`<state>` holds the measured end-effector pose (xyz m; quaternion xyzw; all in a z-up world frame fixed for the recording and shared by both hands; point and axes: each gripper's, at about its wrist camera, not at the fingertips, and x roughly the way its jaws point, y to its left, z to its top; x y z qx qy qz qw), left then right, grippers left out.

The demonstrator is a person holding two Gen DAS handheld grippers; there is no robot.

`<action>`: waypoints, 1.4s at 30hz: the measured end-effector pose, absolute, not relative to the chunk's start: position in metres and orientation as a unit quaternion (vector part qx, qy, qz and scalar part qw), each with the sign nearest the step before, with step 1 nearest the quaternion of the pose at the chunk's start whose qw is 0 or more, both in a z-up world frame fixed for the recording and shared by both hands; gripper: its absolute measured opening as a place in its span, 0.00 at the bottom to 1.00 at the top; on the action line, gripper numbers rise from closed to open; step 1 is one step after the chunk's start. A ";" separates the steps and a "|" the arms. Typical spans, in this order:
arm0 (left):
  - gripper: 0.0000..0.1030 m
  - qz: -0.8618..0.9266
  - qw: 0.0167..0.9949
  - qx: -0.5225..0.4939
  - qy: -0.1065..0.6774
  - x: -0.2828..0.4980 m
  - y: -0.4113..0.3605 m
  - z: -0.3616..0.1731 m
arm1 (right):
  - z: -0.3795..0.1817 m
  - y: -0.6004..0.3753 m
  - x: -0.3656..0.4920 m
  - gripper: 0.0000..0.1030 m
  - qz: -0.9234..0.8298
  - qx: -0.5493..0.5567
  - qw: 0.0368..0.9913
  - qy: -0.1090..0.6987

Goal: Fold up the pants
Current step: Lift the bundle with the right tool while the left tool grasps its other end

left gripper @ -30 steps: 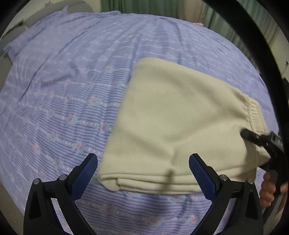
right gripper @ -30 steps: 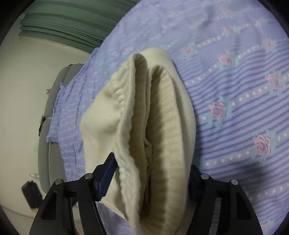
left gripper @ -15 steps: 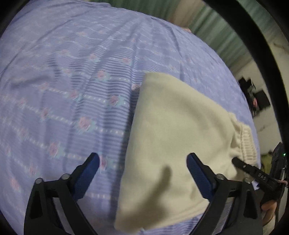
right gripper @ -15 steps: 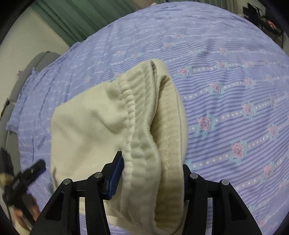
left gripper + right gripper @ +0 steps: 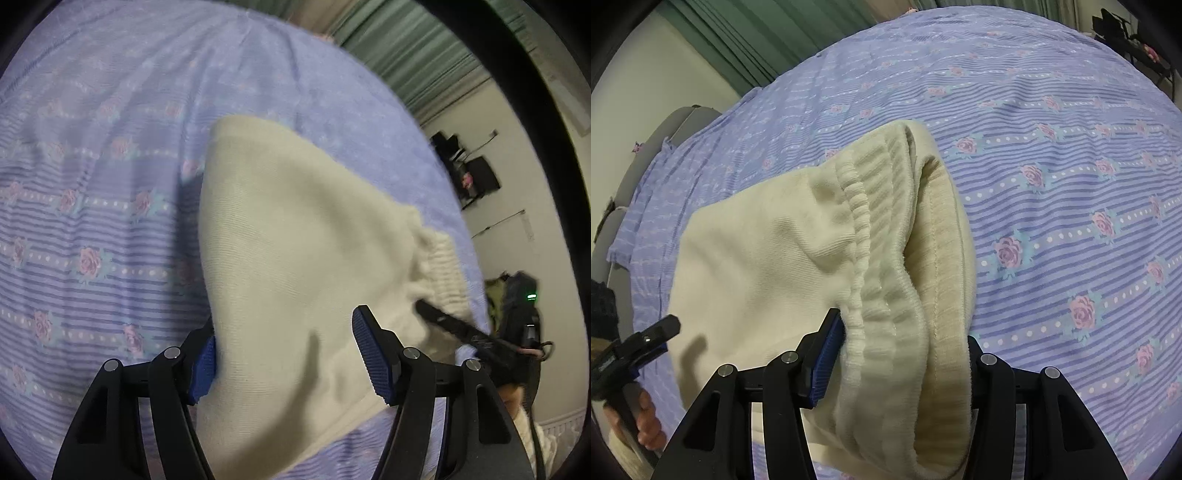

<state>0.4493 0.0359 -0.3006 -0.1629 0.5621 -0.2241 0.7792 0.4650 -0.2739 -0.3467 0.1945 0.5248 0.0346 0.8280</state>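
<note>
item: cream pants [image 5: 295,251], folded into a thick pad, lying on my striped rose-print bedsheet [image 5: 92,229]; every place below is given from the pants.

1. nearest, at the plain folded edge: my left gripper [image 5: 284,360]. a second ago its jaws stood wide and short of the pants, with sheet showing under one pad; now they straddle that edge and are closing. the left pad touches the side of the fold, the right pad stands clear above the cloth, so nothing is pinched yet.

2. at the ribbed waistband [image 5: 886,258] end: my right gripper [image 5: 897,365], clamped on the stacked waistband layers. its jaws have narrowed since a second ago and now hold steady, with that end raised off the sheet.

3. beyond the pants: bare bedsheet running to green curtains [image 5: 750,40] and a grey headboard [image 5: 646,155].

reading: one end secured, the other about to be. i judge the next fold or a lift of the whole pad can start once my left pads meet cloth; if they close on the top layer alone, the stack may slide apart.
</note>
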 end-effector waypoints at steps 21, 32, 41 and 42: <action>0.27 -0.137 0.806 -0.112 0.565 0.400 0.006 -0.220 | -0.241 -0.246 0.383 0.35 0.060 0.150 0.858 0.488; 0.28 -0.119 0.847 -0.087 0.510 0.307 0.075 -0.101 | -0.133 -0.198 0.298 0.35 0.099 0.125 0.884 0.440; 0.28 -0.142 0.868 -0.087 0.467 0.271 0.162 -0.052 | -0.077 -0.117 0.261 0.35 0.097 0.087 0.906 0.403; 0.28 -0.146 0.869 -0.087 0.465 0.271 0.173 -0.050 | -0.072 -0.104 0.257 0.35 0.093 0.086 0.908 0.399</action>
